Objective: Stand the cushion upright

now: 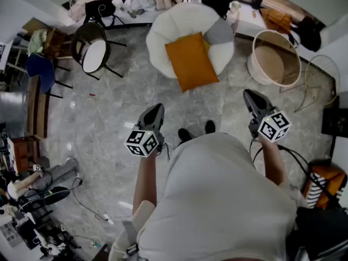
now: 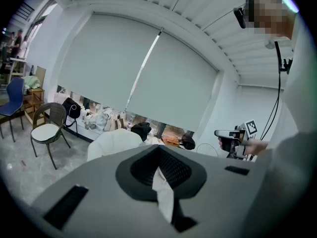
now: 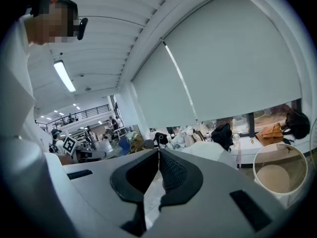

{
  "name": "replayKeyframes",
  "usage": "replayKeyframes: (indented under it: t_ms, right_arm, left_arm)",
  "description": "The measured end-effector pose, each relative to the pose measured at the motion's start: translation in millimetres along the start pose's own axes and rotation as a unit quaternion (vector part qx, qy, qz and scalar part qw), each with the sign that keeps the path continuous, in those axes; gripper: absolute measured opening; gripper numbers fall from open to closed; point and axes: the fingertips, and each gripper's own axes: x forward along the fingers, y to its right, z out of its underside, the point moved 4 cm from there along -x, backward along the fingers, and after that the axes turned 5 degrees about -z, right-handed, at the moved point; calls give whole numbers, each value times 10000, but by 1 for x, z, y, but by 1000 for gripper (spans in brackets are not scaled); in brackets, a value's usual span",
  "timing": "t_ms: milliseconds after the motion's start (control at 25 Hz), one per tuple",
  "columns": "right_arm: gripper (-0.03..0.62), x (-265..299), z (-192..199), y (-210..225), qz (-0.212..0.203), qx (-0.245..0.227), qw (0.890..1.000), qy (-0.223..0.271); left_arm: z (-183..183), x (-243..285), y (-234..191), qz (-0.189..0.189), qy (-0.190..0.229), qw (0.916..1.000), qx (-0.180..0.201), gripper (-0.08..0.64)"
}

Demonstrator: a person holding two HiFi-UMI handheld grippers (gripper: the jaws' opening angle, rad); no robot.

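- Both forearms reach forward from the person's sides. The left gripper and right gripper tip slightly downward and are held well apart from each other.
- Both claws are pressed together, with the ribbed black pads meeting at the tips and nothing between them.
- The cushion is orange, square and of soft fabric. It lies on the seat of a white, round, padded armchair, well ahead of both grippers. It appears to lie sloped rather than upright, though the steep view leaves this uncertain.
- A grey cushion touches its upper right corner.
- A pale round basket stands to the right of the armchair, and a dark chair with a white seat stands to its left.
- Grey marbled floor lies between the grippers and the armchair.
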Motion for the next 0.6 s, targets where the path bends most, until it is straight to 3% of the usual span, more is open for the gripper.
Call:
replayKeyframes:
  t_ms: [600]
  right_arm:
    - [34, 4, -2, 6, -111, 30, 9999, -27]
  left_arm:
    - [0, 10, 5, 5, -26, 10000, -21, 2]
